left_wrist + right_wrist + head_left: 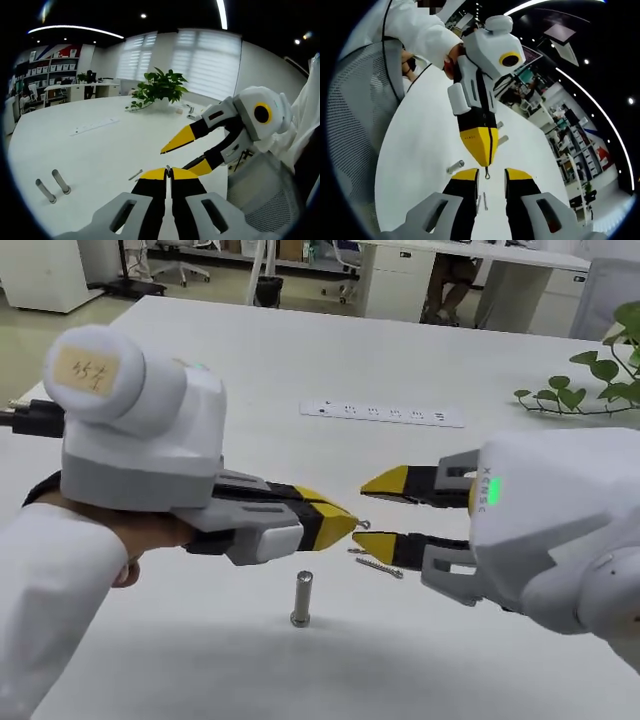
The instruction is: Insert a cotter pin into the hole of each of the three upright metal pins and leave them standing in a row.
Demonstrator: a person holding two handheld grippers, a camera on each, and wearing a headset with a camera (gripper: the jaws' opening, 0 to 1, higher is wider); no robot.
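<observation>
My left gripper is shut on a small cotter pin, whose loop end sticks out past the yellow tips. In the right gripper view that loop hangs between the spread jaws of my right gripper, which is open and holds nothing. The two grippers face each other tip to tip above the table. One upright metal pin stands just below them. Two more metal pins stand side by side in the left gripper view. Loose cotter pins lie on the table under the right gripper.
A white power strip lies across the middle of the table. A green potted plant trails over the far right edge. Office desks and chairs stand beyond the table.
</observation>
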